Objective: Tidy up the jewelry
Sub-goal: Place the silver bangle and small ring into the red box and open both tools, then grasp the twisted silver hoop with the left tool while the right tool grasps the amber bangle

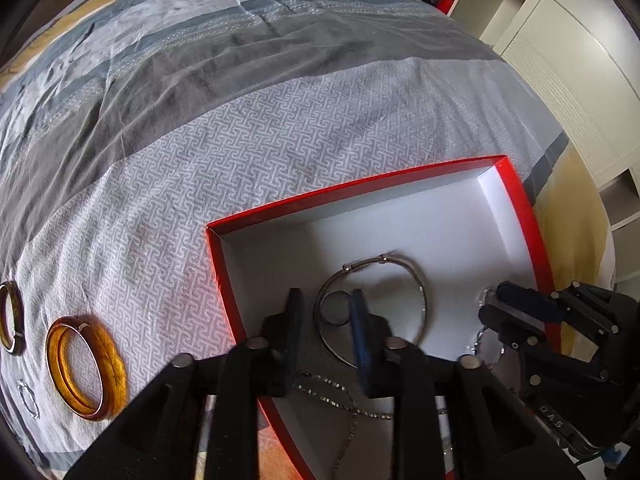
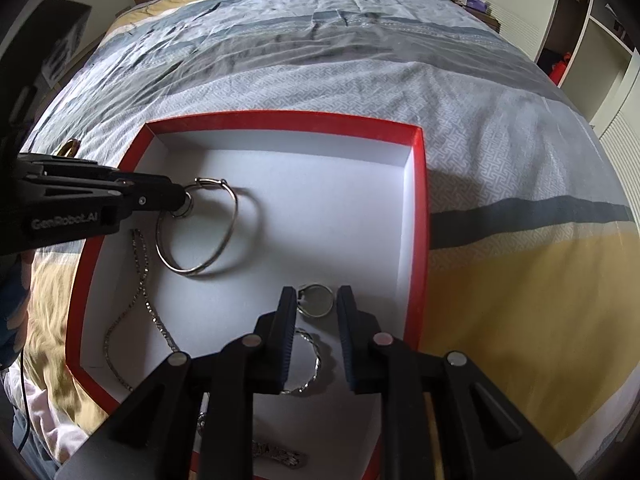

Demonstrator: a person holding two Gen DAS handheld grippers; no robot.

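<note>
A red box (image 1: 360,186) (image 2: 280,118) with a white inside lies on the bed. In it are a silver bangle (image 1: 416,276) (image 2: 200,268), a thin chain (image 1: 344,400) (image 2: 140,280) and a twisted silver hoop (image 2: 314,364). My left gripper (image 1: 326,314) (image 2: 182,202) hangs low over the box's left part, jaws apart; a small dark ring (image 1: 336,312) lies between its fingers, inside the bangle, and the pads do not press on it. My right gripper (image 2: 316,304) (image 1: 490,306) is at the box's right side, shut on a small silver ring (image 2: 316,300) held between its fingertips.
Two amber bangles (image 1: 84,368) and a darker one (image 1: 10,320) lie on the patterned bedspread left of the box, with a small silver bracelet (image 1: 28,400) near them. White cupboards and shelves (image 1: 560,60) stand beyond the bed's right edge. A person's sleeve shows at the left of the right wrist view.
</note>
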